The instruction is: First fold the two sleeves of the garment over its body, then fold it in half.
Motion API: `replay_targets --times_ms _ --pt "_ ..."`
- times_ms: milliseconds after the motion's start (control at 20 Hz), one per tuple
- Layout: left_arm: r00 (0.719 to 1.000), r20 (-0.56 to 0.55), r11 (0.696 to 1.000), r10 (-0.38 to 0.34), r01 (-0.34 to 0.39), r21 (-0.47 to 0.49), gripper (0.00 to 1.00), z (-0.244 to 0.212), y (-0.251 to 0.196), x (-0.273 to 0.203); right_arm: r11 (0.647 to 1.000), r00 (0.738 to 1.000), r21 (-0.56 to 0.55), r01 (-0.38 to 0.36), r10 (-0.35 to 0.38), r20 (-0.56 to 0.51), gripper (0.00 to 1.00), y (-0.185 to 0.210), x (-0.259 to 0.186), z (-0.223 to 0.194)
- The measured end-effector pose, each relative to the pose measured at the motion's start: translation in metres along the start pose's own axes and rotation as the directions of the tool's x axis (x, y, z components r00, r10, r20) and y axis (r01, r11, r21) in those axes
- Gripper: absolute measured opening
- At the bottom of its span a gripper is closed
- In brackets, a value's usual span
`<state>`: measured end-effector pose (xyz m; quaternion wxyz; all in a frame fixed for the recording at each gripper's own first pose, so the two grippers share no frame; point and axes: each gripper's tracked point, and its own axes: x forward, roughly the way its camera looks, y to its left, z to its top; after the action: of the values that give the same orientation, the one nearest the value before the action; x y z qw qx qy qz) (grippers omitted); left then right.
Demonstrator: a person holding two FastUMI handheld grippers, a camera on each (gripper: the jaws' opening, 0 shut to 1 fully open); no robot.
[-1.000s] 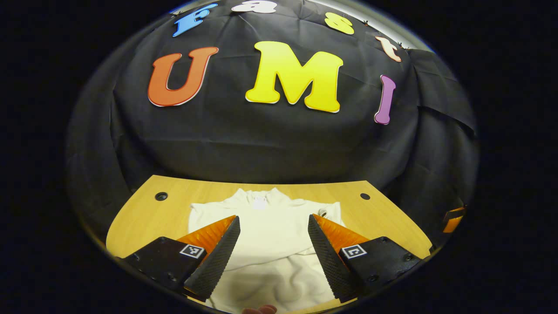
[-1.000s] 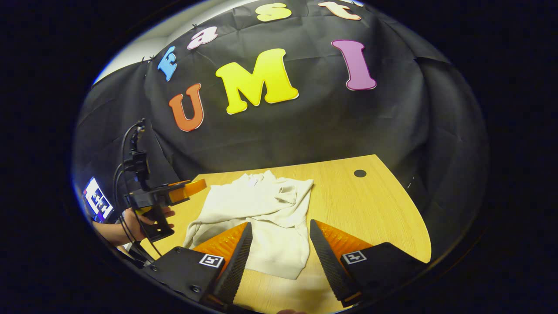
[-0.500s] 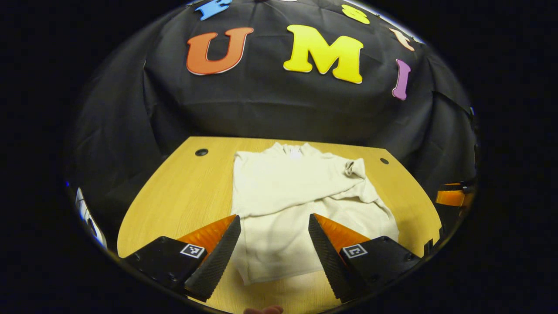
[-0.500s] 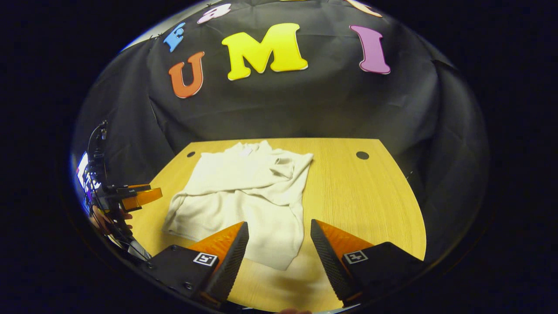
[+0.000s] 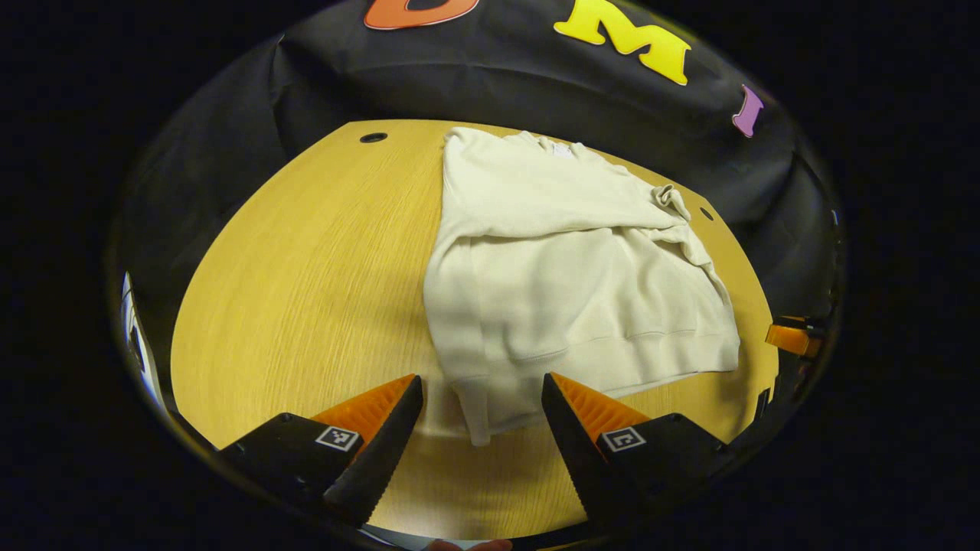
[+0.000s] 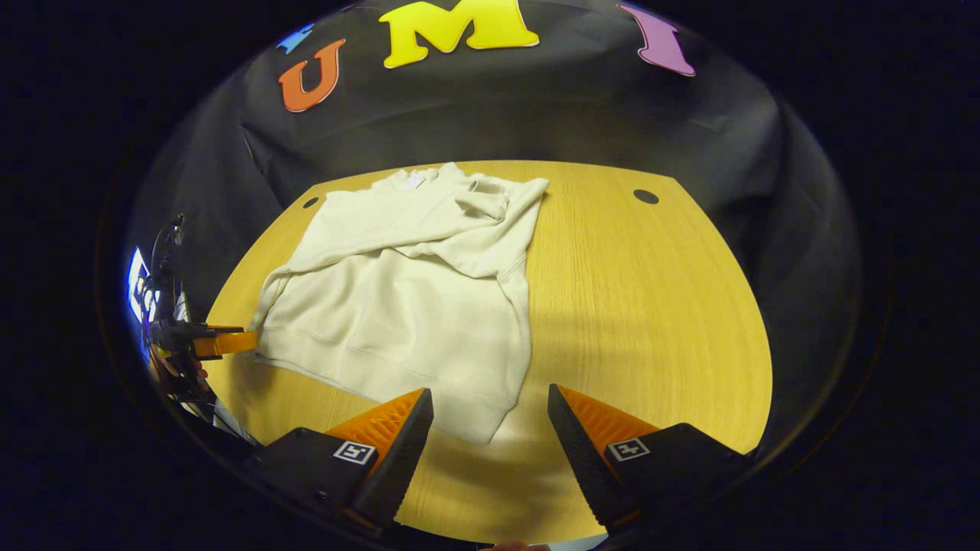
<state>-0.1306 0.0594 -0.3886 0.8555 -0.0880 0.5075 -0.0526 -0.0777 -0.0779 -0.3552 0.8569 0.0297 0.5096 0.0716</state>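
A cream sweatshirt (image 5: pixel 566 268) lies flat on the wooden table (image 5: pixel 306 260), both sleeves folded across its chest, collar toward the far wall. My left gripper (image 5: pixel 478 440) hangs open above the near left hem corner, whose tip sits between the fingers. In the right gripper view the same sweatshirt (image 6: pixel 398 291) spreads to the left, and my right gripper (image 6: pixel 490 451) is open just above its near right hem corner. The left gripper (image 6: pixel 222 342) also appears far left there, held by a hand.
Two round cable holes (image 6: pixel 645 197) (image 5: pixel 373 138) sit near the table's far corners. Bare wood stretches left of the garment in the left gripper view and right of it (image 6: pixel 651 306) in the right gripper view. A lit screen (image 6: pixel 138 287) glows at the far left edge.
Both grippers have risen and drawn back toward the near edge, tilting down so the whole garment shows. Each stays open; the garment has not moved.
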Motion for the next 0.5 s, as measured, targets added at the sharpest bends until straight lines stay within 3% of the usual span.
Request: replay_targets --times_ms 200,300,400,500 --pt "1.0 -0.003 0.999 0.005 -0.006 -0.033 0.99 0.005 -0.002 0.008 1.0 0.999 -0.004 0.025 -0.025 -0.033 0.94 0.009 0.034 -0.014" --pt "0.999 -0.012 0.999 0.042 -0.042 -0.028 0.96 0.005 0.0 0.012 0.999 0.997 -0.017 0.05 -0.051 -0.053 0.94 0.009 0.045 -0.022" --pt "0.996 -0.038 0.996 0.083 -0.084 -0.021 0.91 0.003 0.002 0.013 0.997 0.995 -0.036 0.064 -0.067 -0.075 0.92 0.011 0.05 -0.024" --pt "0.99 -0.06 0.991 0.13 -0.131 -0.018 0.8 0.0 0.006 0.013 0.998 0.996 -0.037 0.059 -0.061 -0.063 0.95 0.013 0.052 -0.027"
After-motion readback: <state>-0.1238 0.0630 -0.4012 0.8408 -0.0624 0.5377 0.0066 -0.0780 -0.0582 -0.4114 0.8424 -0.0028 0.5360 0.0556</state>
